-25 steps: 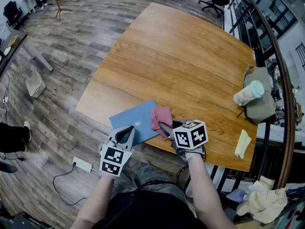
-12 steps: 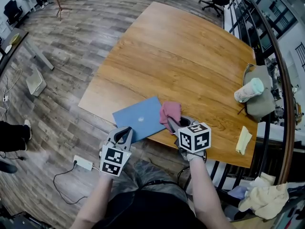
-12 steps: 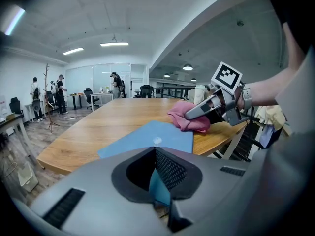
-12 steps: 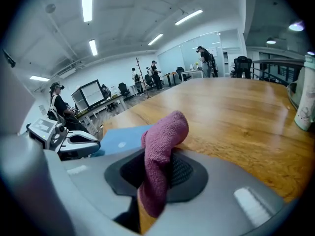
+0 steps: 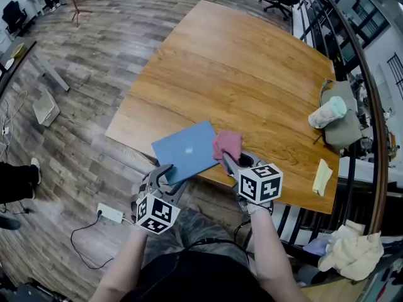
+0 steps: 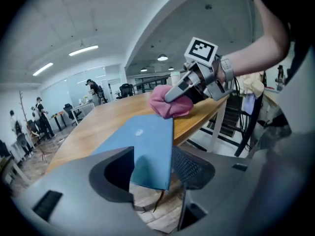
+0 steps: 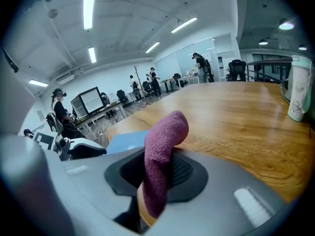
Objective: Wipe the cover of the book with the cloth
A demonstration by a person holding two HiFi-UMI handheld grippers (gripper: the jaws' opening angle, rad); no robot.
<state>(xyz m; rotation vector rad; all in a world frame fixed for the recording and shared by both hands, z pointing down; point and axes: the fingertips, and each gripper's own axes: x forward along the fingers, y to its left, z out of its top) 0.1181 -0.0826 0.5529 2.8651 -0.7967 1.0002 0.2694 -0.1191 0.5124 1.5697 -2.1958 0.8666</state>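
A thin blue book (image 5: 187, 151) lies on the wooden table (image 5: 252, 74), with its near corner hanging over the front edge. A pink cloth (image 5: 227, 145) rests at the book's right edge, and my right gripper (image 5: 225, 160) is shut on it. In the right gripper view the cloth (image 7: 165, 132) stands up between the jaws of my right gripper (image 7: 156, 173), with the book (image 7: 125, 140) behind. My left gripper (image 5: 167, 173) is below the table edge. Its jaws have just been opening, and in the left gripper view the left gripper (image 6: 152, 156) stands open with the book's corner (image 6: 147, 141) between the jaws, unpressed.
A white cup (image 5: 327, 119) lies on a grey bag (image 5: 345, 140) at the table's right edge. A yellow cloth (image 5: 321, 176) hangs near the front right corner. A power strip (image 5: 108, 216) with a cable lies on the floor, and a railing runs along the right.
My left gripper's jaws, closed in the earlier frames, now stand apart, and the gripper has rolled. The right gripper with the cloth has shifted slightly right along the book's edge.
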